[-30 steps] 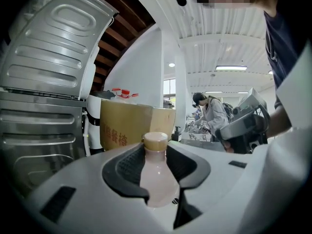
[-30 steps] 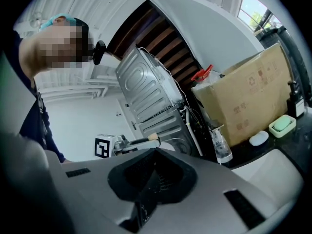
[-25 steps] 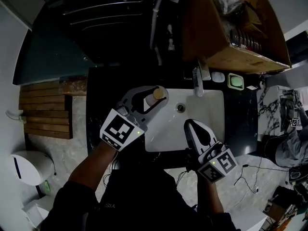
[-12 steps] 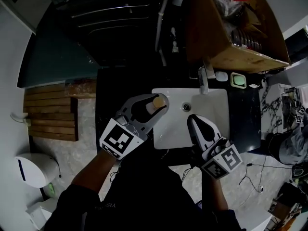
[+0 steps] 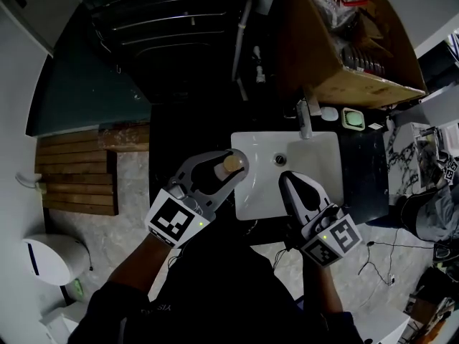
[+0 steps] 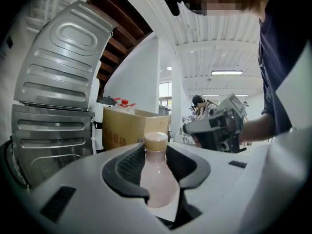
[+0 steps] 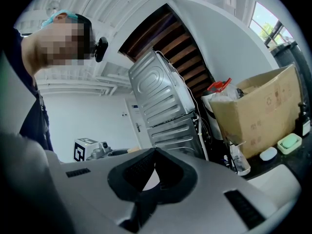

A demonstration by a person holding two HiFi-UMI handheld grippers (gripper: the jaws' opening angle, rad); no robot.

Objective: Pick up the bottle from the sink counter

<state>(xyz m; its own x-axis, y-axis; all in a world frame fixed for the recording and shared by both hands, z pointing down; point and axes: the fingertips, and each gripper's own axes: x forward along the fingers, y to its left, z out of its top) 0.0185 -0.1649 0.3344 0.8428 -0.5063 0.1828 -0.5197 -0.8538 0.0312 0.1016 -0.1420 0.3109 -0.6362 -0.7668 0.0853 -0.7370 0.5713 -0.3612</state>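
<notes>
Pale pink plastic bottle with a tan cap (image 5: 231, 163) stands upright in the left gripper (image 5: 238, 165), clamped from both sides by the dark ribbed pads (image 6: 127, 165). In the left gripper view its neck and cap rise above the pads. Seen from the head view, the bottle is over the left rim of the white rectangular sink basin (image 5: 319, 160), which is set in a dark counter (image 5: 355, 172). The gripper hides its base, so I cannot tell whether it touches anything. The right gripper (image 5: 286, 179) hangs over the front part of the basin, its jaws together with nothing between them. Behind the basin stand a chrome faucet (image 5: 305, 117), a brown cardboard box (image 5: 337, 63) and a small green soap dish (image 5: 352, 119).
</notes>
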